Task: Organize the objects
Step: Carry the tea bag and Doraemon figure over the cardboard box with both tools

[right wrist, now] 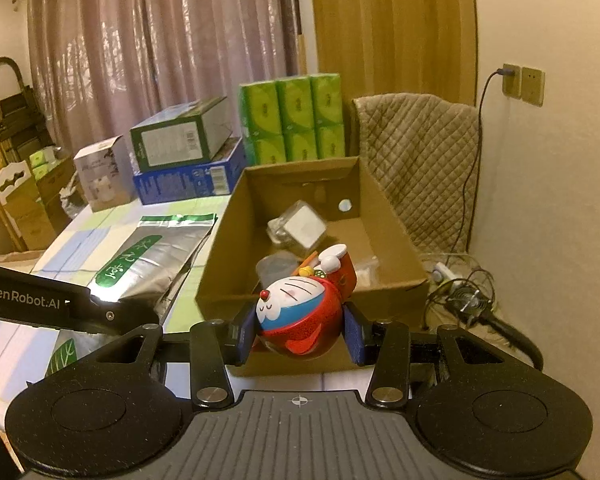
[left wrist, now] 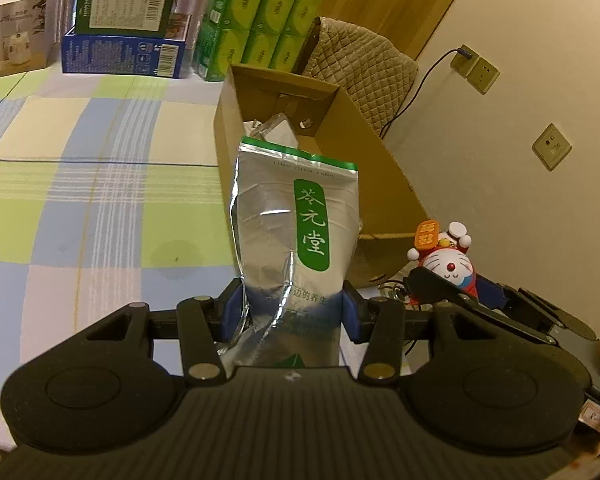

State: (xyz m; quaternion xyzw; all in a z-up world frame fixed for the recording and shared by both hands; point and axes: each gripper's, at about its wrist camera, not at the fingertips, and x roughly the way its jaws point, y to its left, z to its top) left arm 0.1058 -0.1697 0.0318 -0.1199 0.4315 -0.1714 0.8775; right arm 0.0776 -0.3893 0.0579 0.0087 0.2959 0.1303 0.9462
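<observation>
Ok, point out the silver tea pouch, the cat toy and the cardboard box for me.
silver tea pouch (left wrist: 296, 236), left wrist view, on its green label.
cat toy (right wrist: 296, 312), right wrist view, on its white face and red body.
cardboard box (right wrist: 236, 248), right wrist view, on its left inner wall.

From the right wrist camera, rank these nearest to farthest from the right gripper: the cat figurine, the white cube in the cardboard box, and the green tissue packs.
1. Cat figurine: held between the right gripper's fingers.
2. White cube: ahead, inside the cardboard box.
3. Green tissue packs: behind the box, against the curtain.
</observation>
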